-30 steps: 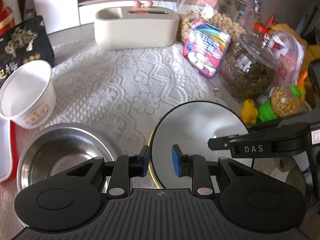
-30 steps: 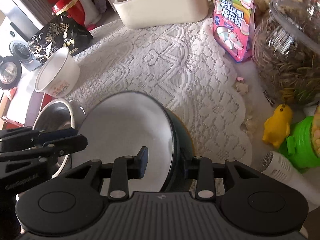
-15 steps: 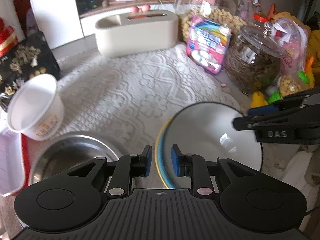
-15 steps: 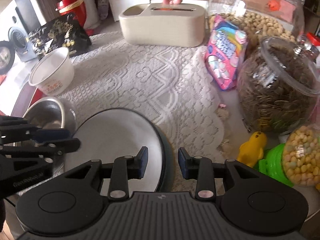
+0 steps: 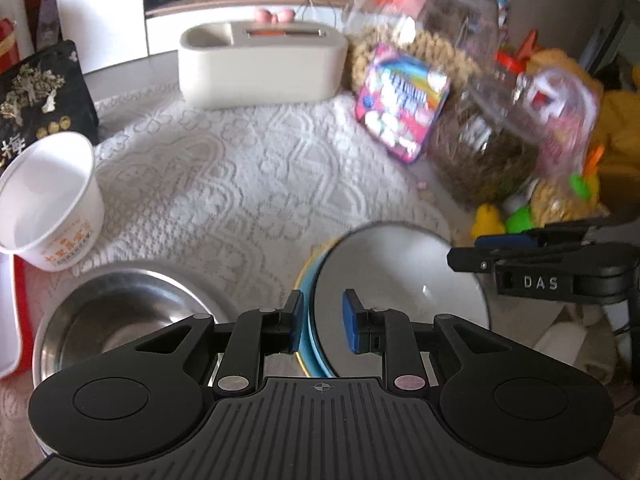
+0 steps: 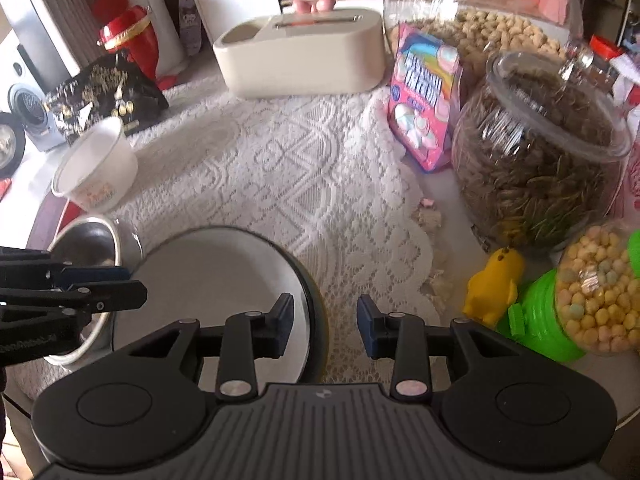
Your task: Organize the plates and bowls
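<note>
Near the table's front edge, the left gripper [image 5: 322,326] straddles the left rim of the stacked plates [image 5: 400,280]; the right gripper [image 6: 325,326] straddles their right rim. Whether either set of pads bites cannot be told. The plates look rigid, glazed, slippery and breakable; opposite rims appear the soundest hold.

The left claw [image 5: 322,322] covers the near rim of the white bowl [image 5: 400,280], so you cannot tell if its pads press on it. The jars [image 5: 480,152] on the right are blurry. The steel bowl [image 6: 92,248] is partly hidden behind the other claw's arm. The red pot [image 6: 128,36] is too far to tell
</note>
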{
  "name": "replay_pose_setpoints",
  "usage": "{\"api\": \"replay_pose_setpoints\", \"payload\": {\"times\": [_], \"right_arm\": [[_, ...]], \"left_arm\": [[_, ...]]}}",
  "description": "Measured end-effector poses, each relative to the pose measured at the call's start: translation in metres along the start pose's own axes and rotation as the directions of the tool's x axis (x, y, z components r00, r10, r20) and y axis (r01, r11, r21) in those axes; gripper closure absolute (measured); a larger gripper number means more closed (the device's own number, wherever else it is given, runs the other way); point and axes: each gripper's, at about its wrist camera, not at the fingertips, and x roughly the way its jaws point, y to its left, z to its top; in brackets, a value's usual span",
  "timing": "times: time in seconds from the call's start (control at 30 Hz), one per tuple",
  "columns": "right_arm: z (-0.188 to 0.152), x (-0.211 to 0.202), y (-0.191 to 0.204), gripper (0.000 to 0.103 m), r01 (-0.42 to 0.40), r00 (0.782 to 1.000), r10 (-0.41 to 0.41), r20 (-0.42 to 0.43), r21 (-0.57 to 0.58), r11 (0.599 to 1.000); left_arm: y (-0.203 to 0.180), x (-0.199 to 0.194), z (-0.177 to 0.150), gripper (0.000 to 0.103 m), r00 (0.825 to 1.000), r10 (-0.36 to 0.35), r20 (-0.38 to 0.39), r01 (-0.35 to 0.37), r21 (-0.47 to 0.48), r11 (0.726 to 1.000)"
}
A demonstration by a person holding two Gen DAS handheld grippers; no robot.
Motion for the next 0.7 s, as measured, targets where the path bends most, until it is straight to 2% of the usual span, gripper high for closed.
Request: {"api": "replay_pose_setpoints", "payload": {"times": [0.07, 0.23, 0.37, 0.47, 0.53, 0.6, 0.67, 0.7], "right_arm": [[0.004, -0.006, 0.004, 0.068, 0.013, 0.999, -0.013, 0.031, -0.005, 1.0], [0.02, -0.017, 0.021, 0.054, 0.053, 0.994, -0.052, 0.097, -0.005, 0.999], [0.039, -0.013, 0.051, 0.054, 0.088, 0.992, -0.086, 0.097, -0.025, 0.996], [0.056, -0.004, 0.084, 0.051, 0.099, 0.992, -0.094, 0.084, -0.053, 0.994], [0.071, 0.004, 0.11, 0.051, 0.107, 0.993, -0.103, 0.064, -0.067, 0.992], [0.086, 0.014, 0.136, 0.051, 0.097, 0.995, -0.093, 0.046, -0.089, 0.991], [0.101, 0.021, 0.164, 0.051, 0.077, 0.996, -0.071, 0.056, -0.125, 0.989], [0.107, 0.024, 0.176, 0.049, 0.07, 0.996, -0.061, 0.063, -0.141, 0.988]], "left_arm": [[0.008, -0.007, 0.004, 0.078, 0.999, -0.022, 0.031, 0.023, -0.021, 1.0], [0.042, -0.024, 0.014, 0.078, 0.988, -0.078, 0.133, 0.089, -0.081, 0.993], [0.087, -0.03, 0.021, 0.079, 0.97, -0.143, 0.196, 0.171, -0.136, 0.976], [0.132, -0.031, 0.012, 0.079, 0.948, -0.201, 0.248, 0.249, -0.18, 0.952], [0.165, -0.031, 0.011, 0.081, 0.949, -0.188, 0.254, 0.252, -0.249, 0.935], [0.2, -0.039, 0.012, 0.08, 0.942, -0.151, 0.301, 0.255, -0.345, 0.903], [0.228, -0.045, 0.011, 0.08, 0.935, -0.098, 0.341, 0.243, -0.416, 0.876], [0.238, -0.046, 0.01, 0.08, 0.937, -0.064, 0.342, 0.221, -0.442, 0.87]]}}
